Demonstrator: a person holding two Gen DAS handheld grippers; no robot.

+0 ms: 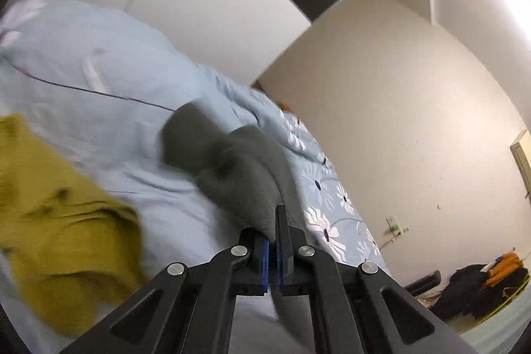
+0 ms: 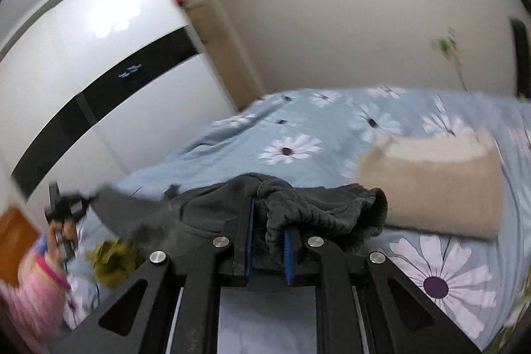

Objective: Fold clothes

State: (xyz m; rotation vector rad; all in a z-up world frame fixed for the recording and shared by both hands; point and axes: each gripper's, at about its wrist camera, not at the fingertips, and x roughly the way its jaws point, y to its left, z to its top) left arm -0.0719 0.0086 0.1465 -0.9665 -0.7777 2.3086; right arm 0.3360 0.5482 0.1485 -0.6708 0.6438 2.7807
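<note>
The gray garment [image 2: 298, 208] is held up over the bed [image 2: 298, 128], pinched at one end by the nearly closed left gripper [image 1: 272, 241] and bunched between the fingers of the right gripper [image 2: 268, 241]. Only a thin bit of cloth is caught on the left, so it could slip out if pulled hard. Room is tight: a yellow garment [image 1: 56, 221] lies near the left, and a tan folded piece [image 2: 431, 184] lies near the right.

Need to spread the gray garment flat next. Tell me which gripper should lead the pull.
Probably the right gripper. Its jaws are shut on the bunched thick hem of the gray garment, with open bedspread ahead. The left gripper pinches only a thin edge, close to the mustard garment.
</note>
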